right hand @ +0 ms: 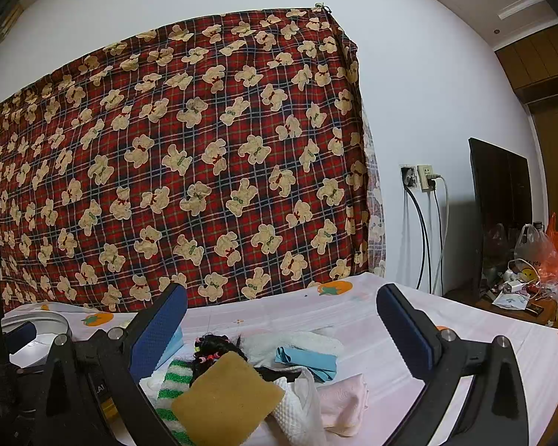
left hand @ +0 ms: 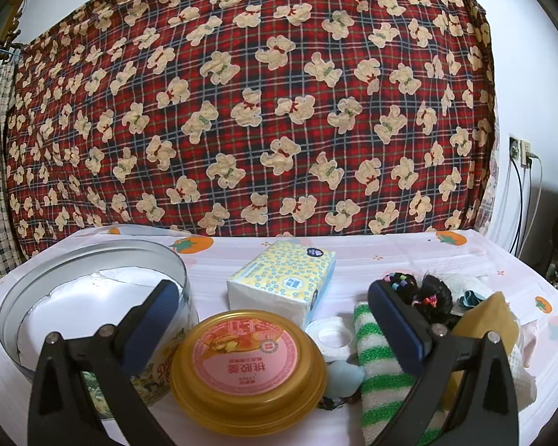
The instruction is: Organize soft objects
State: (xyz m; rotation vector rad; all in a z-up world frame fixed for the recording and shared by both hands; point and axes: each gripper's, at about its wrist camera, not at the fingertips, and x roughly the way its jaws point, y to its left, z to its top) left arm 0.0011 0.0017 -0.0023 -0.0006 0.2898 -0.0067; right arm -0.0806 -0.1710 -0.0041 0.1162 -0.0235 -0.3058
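Even, soft indoor light fills both views, and shadows are faint. Strong fisheye bending curves the plaid curtain point(left hand: 249, 104) and darkens corners. Focus is sharp throughout, with mild glare inside the round tin point(left hand: 93, 297).

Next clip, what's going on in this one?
A person holds two grippers over a table of soft items, and nothing is grasped yet. The left gripper hangs open above the gold lid, with the open round tin to its left. The right gripper is open over a pile: a tan sponge, a blue cloth and a pink cloth.
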